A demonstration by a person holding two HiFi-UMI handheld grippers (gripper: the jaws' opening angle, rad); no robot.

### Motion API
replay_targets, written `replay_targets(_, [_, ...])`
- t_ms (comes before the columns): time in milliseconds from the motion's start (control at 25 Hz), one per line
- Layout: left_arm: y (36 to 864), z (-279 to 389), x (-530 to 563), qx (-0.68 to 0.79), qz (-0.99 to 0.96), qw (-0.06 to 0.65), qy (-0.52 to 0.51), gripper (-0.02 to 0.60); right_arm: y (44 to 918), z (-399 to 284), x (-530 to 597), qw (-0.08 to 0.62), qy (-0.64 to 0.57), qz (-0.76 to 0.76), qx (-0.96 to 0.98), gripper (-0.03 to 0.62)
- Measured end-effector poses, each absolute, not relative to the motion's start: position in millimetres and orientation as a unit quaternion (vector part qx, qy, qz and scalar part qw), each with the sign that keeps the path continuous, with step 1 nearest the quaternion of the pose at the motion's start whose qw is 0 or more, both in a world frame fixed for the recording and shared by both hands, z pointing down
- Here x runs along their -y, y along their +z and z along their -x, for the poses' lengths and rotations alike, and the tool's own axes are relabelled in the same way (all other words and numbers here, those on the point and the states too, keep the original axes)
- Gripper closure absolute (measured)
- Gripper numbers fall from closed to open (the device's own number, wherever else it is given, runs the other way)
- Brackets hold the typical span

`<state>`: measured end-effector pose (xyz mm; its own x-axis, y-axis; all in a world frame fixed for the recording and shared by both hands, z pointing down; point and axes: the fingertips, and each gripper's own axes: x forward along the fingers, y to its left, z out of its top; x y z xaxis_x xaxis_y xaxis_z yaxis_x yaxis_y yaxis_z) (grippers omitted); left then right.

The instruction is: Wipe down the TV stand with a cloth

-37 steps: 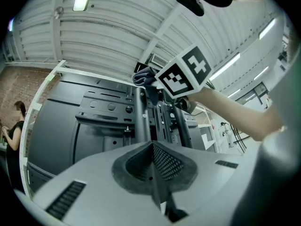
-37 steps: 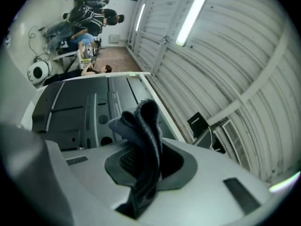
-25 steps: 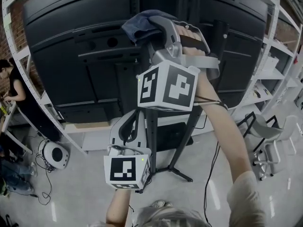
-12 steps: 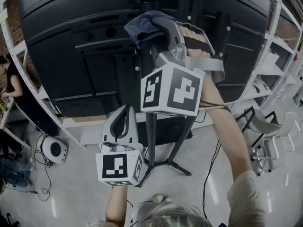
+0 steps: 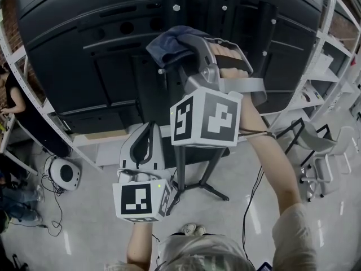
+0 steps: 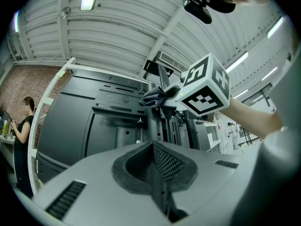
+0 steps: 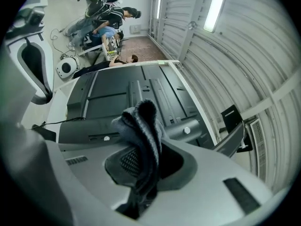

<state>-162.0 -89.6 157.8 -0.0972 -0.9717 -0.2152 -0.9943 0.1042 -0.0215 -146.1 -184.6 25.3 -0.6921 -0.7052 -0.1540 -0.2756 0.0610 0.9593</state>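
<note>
The black TV stand's column [image 5: 181,103] rises behind the TV's dark back panel [image 5: 84,55], and its legs [image 5: 210,189] spread on the grey floor. My right gripper [image 5: 190,43] is shut on a blue-grey cloth [image 5: 171,43] and holds it against the top of the column. In the right gripper view the cloth [image 7: 140,126] bunches up between the jaws of that gripper [image 7: 142,173]. My left gripper [image 5: 145,143] hangs lower, in front of the column, shut with nothing in it. The left gripper [image 6: 155,168] looks up at the cloth [image 6: 157,96].
White shelving racks [image 5: 22,61] flank the TV on both sides. A person [image 5: 12,97] stands at the far left by a shelf. On the floor lie a round white device [image 5: 65,174] and cables. Chairs [image 5: 321,162] stand at the right.
My right gripper has slid the cloth a little down the stand's column. The left gripper has drifted slightly left and stays shut.
</note>
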Motion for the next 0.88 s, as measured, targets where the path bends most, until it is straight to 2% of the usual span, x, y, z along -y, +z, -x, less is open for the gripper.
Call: replay_targets(880, [197.3, 174.3, 93.9, -0.739, 0.667, 0.060, 0.067, 0.566, 148.8, 140.0, 183.2, 0.225, -0.559, -0.327, 0.727, 0.539])
